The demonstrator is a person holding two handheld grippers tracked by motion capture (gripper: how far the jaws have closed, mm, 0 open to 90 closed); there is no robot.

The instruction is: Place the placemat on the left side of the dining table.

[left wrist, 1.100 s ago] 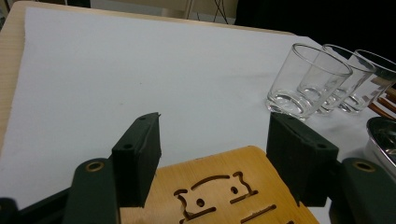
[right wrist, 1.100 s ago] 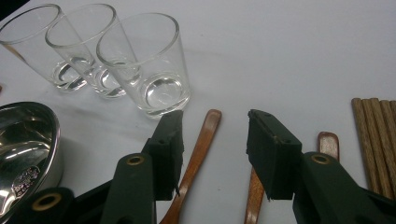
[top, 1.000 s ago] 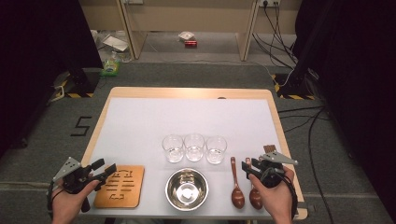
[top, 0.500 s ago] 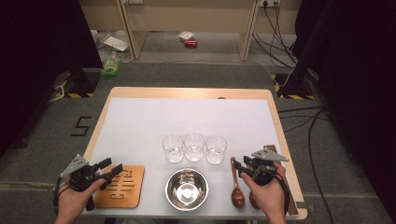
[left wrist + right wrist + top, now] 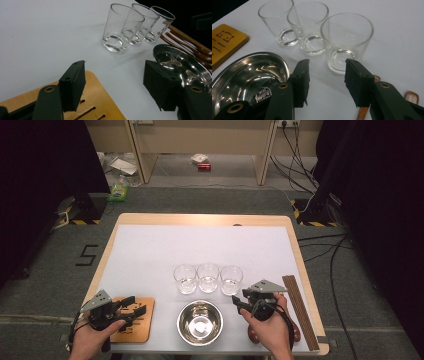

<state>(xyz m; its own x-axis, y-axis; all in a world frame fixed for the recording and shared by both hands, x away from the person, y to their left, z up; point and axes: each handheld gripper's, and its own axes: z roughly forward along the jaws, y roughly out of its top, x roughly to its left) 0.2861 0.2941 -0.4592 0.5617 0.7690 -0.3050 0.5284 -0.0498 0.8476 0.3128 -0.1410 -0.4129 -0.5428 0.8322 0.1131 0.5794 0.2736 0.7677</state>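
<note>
Ahead of your right jaws stand three clear, glossy glasses [image 5: 347, 37]. Beside those jaws you have a polished metal bowl [image 5: 249, 75], mirror-bright. Under your left jaws lies a smooth wooden board [image 5: 100, 105]. The worktop [image 5: 150, 250] is matt white with a wood edge.

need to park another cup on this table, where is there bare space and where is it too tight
The far half of the white mat, beyond the three glasses, is bare, as is the strip left of them above the wooden board. The near edge is crowded: board, steel bowl, spoons and both grippers, left and right. The glasses stand almost touching.
</note>
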